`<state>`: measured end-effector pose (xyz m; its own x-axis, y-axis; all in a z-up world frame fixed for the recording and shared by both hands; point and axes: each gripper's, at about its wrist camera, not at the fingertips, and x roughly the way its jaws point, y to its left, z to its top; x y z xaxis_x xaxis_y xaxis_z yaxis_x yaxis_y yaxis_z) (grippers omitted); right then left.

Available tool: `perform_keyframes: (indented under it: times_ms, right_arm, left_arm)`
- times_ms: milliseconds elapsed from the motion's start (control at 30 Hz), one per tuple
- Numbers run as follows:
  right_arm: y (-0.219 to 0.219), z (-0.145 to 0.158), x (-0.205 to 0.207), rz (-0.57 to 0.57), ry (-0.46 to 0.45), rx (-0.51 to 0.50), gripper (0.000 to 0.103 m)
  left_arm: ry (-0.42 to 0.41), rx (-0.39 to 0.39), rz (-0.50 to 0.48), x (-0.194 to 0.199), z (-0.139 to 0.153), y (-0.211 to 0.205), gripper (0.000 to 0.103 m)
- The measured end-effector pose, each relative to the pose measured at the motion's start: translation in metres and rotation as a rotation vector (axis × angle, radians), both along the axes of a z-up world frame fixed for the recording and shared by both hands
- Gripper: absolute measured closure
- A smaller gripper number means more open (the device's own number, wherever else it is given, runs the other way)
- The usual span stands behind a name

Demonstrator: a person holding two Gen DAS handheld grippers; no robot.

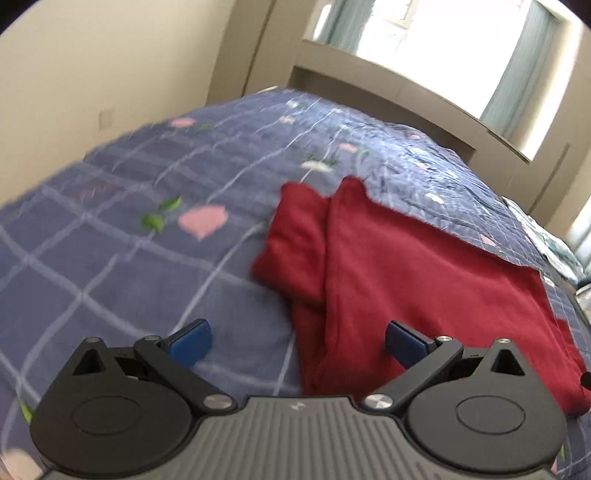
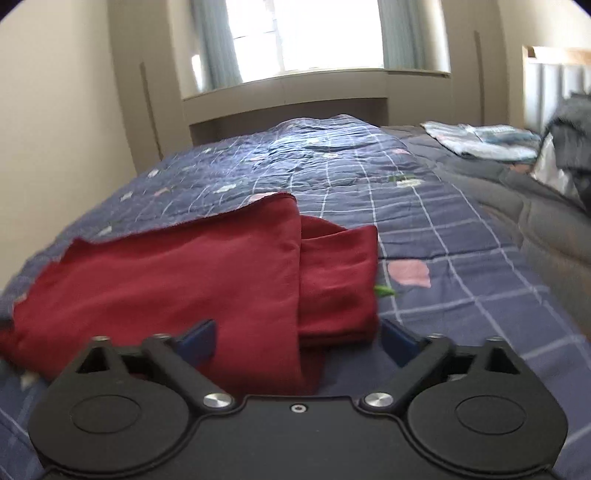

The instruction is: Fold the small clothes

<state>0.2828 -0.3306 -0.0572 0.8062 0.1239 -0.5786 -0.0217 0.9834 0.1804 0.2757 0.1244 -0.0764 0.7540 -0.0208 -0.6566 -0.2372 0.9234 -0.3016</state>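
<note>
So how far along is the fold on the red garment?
Done: the red garment lies on the blue quilt with its sides folded in. In hand: nothing; left tongs and right tongs stand open, gripping nothing. Left: probably a final fold.

Daylight pours through the window (image 2: 306,35), the brightest spot in the room, with pale blue-grey curtains (image 2: 216,44) hanging at both its sides. Right below the window runs a beige sill ledge (image 2: 284,99), and in front of that lies the bed with its blue checked, flowered quilt (image 2: 424,236). Left of the window stands a plain cream wall (image 2: 55,110); to its right, a grey blanket (image 2: 535,206).
</note>
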Motion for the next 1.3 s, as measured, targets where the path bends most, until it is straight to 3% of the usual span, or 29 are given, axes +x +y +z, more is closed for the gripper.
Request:
perform_keyframes:
  times_ms: [33, 100, 200, 267, 400, 433, 500, 667, 767, 800, 833, 867, 900, 933, 967, 1000, 1100, 1167, 1300]
  right_arm:
    - [0.000, 0.000, -0.001, -0.014, 0.009, 0.020, 0.033]
    - [0.000, -0.002, -0.002, -0.014, 0.033, 0.050, 0.070]
    - [0.004, -0.002, -0.006, 0.000, 0.048, 0.047, 0.092]
    - [0.006, 0.001, -0.010, 0.011, 0.033, 0.021, 0.095]
    - [0.008, 0.007, -0.015, 0.017, 0.011, -0.021, 0.097]
    - [0.008, 0.008, -0.015, 0.015, 0.012, -0.026, 0.097]
    - [0.008, 0.011, -0.014, 0.007, 0.016, -0.038, 0.097]
    - [0.011, 0.001, -0.011, 0.003, 0.058, -0.078, 0.097]
    - [0.014, 0.000, -0.015, 0.003, 0.052, -0.093, 0.088]
    - [0.017, 0.002, -0.017, 0.007, 0.036, -0.122, 0.078]
    - [0.021, 0.005, -0.020, 0.014, 0.019, -0.149, 0.072]
    - [0.023, 0.007, -0.022, 0.026, 0.001, -0.167, 0.059]
    - [0.028, 0.010, -0.023, 0.040, -0.022, -0.185, 0.043]
    - [0.032, 0.012, -0.022, 0.053, -0.039, -0.200, 0.034]
    - [0.039, 0.013, -0.019, 0.072, -0.058, -0.221, 0.023]
    - [0.044, 0.015, -0.015, 0.088, -0.073, -0.238, 0.017]
    - [0.069, 0.016, 0.011, 0.164, -0.100, -0.263, 0.004]
    - [0.089, 0.016, 0.036, 0.211, -0.113, -0.286, 0.003]
    - [0.129, 0.012, 0.100, 0.275, -0.100, -0.329, 0.001]
  left_arm:
    - [-0.013, -0.008, 0.007, -0.004, -0.002, 0.001, 0.000]
    - [-0.024, -0.040, 0.021, -0.008, -0.001, 0.005, 0.001]
    - [-0.040, -0.136, 0.022, -0.015, 0.000, 0.012, 0.010]
    - [-0.029, -0.195, -0.009, -0.018, 0.000, 0.014, 0.034]
    - [0.016, -0.267, -0.024, -0.017, -0.005, 0.018, 0.066]
    - [0.027, -0.274, -0.019, -0.016, -0.006, 0.018, 0.085]
    - [0.044, -0.266, 0.001, -0.017, -0.005, 0.019, 0.093]
    - [0.026, -0.204, 0.005, -0.019, 0.003, 0.013, 0.095]
    - [0.039, -0.207, -0.005, -0.017, -0.003, 0.013, 0.091]
    - [0.035, -0.208, -0.006, -0.018, -0.003, 0.014, 0.087]
    - [0.038, -0.207, -0.001, -0.020, -0.003, 0.015, 0.075]
    - [0.046, -0.207, 0.009, -0.021, -0.003, 0.016, 0.062]
    - [0.044, -0.213, 0.011, -0.022, -0.003, 0.016, 0.057]
    - [0.037, -0.222, 0.004, -0.023, -0.003, 0.016, 0.049]
    - [0.031, -0.225, -0.006, -0.023, -0.004, 0.016, 0.046]
    - [0.030, -0.214, -0.013, -0.023, -0.004, 0.014, 0.046]
    - [0.027, -0.182, -0.028, -0.024, -0.004, 0.009, 0.041]
    - [0.025, -0.172, -0.036, -0.023, -0.003, 0.005, 0.035]
    - [0.035, -0.147, -0.050, -0.020, -0.002, 0.000, 0.031]
